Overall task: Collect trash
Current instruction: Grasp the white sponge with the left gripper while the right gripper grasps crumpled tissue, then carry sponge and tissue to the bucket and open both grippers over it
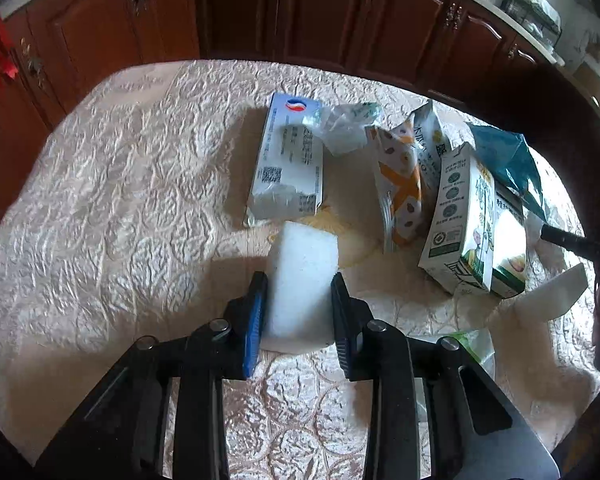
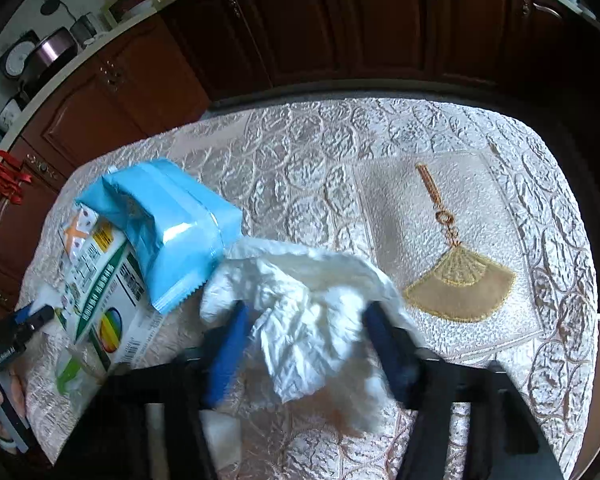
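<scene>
In the left wrist view my left gripper [image 1: 299, 292] is shut on a white foam block [image 1: 302, 280], held just above the cream tablecloth [image 1: 120, 200]. Ahead lie a white and blue carton [image 1: 288, 160], a clear wrapper [image 1: 348, 124], an orange-patterned packet [image 1: 400, 184], a green and white milk carton [image 1: 466, 224] and a teal bag [image 1: 508, 160]. In the right wrist view my right gripper [image 2: 306, 324] has its jaws wide around a crumpled white paper towel [image 2: 300, 312]; whether they press it is unclear. A light blue wrapper [image 2: 168, 224] and the milk carton [image 2: 108, 288] lie to its left.
Dark wooden cabinets [image 1: 300, 8] stand behind the table. A gold fan embroidery [image 2: 460, 284] marks the cloth at right. A white foam piece [image 1: 552, 296] and a green-white wrapper [image 1: 472, 344] lie at the left view's right side. The left gripper also shows in the right wrist view [image 2: 28, 320].
</scene>
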Tool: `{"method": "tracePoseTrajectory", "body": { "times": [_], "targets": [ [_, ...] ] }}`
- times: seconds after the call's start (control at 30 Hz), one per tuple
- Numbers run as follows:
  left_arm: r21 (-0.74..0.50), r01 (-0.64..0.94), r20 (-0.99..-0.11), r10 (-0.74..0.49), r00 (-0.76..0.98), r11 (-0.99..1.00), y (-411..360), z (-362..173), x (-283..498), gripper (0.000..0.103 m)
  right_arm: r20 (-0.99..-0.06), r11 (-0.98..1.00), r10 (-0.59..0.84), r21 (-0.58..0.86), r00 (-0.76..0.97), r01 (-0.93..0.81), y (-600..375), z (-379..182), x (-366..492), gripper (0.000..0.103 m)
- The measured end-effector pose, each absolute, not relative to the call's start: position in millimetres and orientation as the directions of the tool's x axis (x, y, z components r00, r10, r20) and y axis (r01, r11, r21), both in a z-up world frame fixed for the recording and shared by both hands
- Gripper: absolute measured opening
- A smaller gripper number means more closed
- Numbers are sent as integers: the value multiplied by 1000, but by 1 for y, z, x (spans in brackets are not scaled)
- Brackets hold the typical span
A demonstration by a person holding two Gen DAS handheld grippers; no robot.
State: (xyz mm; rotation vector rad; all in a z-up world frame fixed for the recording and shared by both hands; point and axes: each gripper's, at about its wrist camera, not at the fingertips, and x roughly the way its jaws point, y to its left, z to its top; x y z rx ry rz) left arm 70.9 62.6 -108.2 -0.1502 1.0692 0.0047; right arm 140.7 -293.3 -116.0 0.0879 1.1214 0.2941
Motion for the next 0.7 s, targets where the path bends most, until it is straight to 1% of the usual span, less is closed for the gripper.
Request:
{"method": "tracePoseTrajectory", "body": {
  "times": [0.03,0.07,0.13,0.17,0.47,0.7],
  "targets": [
    [-127,-80,-871,-73,486,989,63,-107,70,28,-868,956,282,220,408,-192,-293,-116,139,43],
    [-129,-82,-868,-73,491,988,64,-104,68,28,-860,951,300,237,412,-197,-293,-116,136,34],
    [-136,-78,-853,-77,516,988,61,-92,60,27,-850,947,317,254,421,-198,-296,-114,130,28],
    [-143,-71,-845,-85,528,987,59,-86,56,27,-839,946,320,257,440,-198,-298,-108,125,27],
    [-195,58,-781,-191,594,979,12,-28,45,27,-738,921,388,327,552,-211,-321,-48,86,27],
    [-182,166,-754,-246,609,969,-46,-2,42,28,-694,916,399,332,600,-225,-331,-17,45,26]
  ]
}}
